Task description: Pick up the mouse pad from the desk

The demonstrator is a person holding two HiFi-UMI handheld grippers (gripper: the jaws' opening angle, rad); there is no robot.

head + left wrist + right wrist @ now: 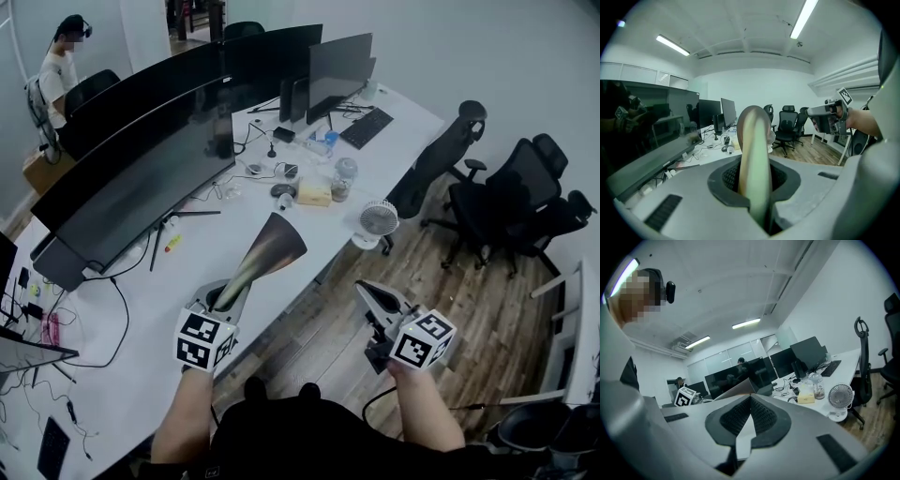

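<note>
The mouse pad [269, 251] is off the white desk [141, 356], curled into a trough and sticking up and away from my left gripper [225, 298], which is shut on its near edge. In the left gripper view the pad [753, 150] rises edge-on between the jaws of the left gripper [755, 190]. My right gripper [377, 302] is held over the wooden floor beside the desk, shut with nothing in it. The right gripper view shows its own closed jaws [750, 403], with the pad [736, 389] beyond them to the left.
Curved monitors [141, 178] line the desk's back. Further along lie a small white fan [378, 221], a jar [343, 178], a yellow box [314, 193], a mouse [282, 190] and a keyboard [367, 127]. Black office chairs [506, 202] stand on the floor at right. A person [58, 75] sits far left.
</note>
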